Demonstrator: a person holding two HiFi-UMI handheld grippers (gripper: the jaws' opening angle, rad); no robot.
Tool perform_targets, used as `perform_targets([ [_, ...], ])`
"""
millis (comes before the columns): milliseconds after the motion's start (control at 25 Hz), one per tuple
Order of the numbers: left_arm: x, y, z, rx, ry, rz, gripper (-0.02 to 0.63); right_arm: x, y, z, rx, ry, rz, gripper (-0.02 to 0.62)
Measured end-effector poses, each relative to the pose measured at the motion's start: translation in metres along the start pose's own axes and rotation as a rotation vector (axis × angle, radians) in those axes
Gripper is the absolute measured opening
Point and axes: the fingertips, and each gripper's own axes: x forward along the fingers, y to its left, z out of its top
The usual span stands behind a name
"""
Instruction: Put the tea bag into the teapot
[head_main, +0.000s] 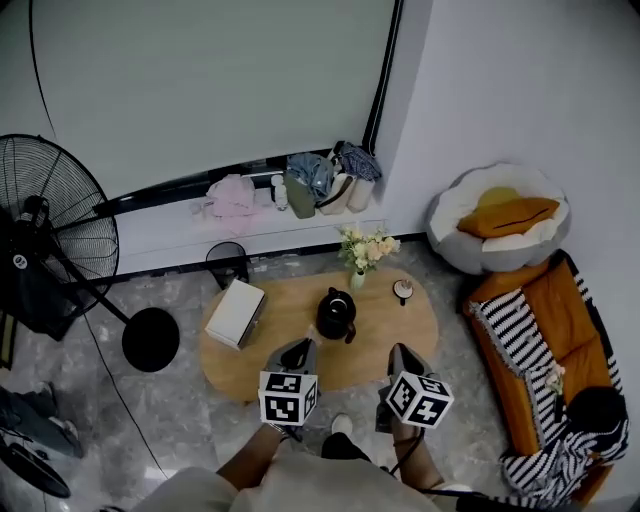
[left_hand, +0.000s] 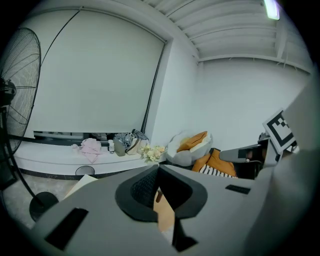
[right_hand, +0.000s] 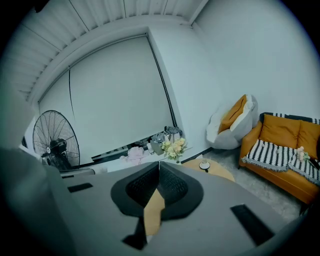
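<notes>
Teapot (head_main: 336, 314) and cup (head_main: 403, 290) contents indiscernible; left tongs (head_main: 300, 346), right tongs (head_main: 398, 349) closed.

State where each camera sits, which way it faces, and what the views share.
Head view: on the person's head, looking steeply down at the oval table with teapot; forearms, left gripper and right gripper show.
Left gripper view: on the left gripper, facing the window wall along its shut fingers; right gripper's marker cube at the right edge.
Right gripper view: on the right gripper, facing window wall and sofa over its shut fingers.
Shared: all three show the flowers.
</notes>
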Motion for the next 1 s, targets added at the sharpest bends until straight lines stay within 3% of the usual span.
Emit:
perform_targets([
  [520,0.067,0.002,0.037,-0.022,-0.005,0.139,0.017,0.083,-0.027,0.056,-0.041,0.049,0.141,0.034],
  [760,0.079,0.013,0.025,-0.077,0.02,0.213,0.017,0.115,-0.026,0.047,-0.079,0.123,0.193,0.034],
  [1000,0.092,0.028,0.022,-0.07,0.04,0.219,0.017,0.137,-0.022,0.039,-0.092,0.159,0.193,0.034],
])
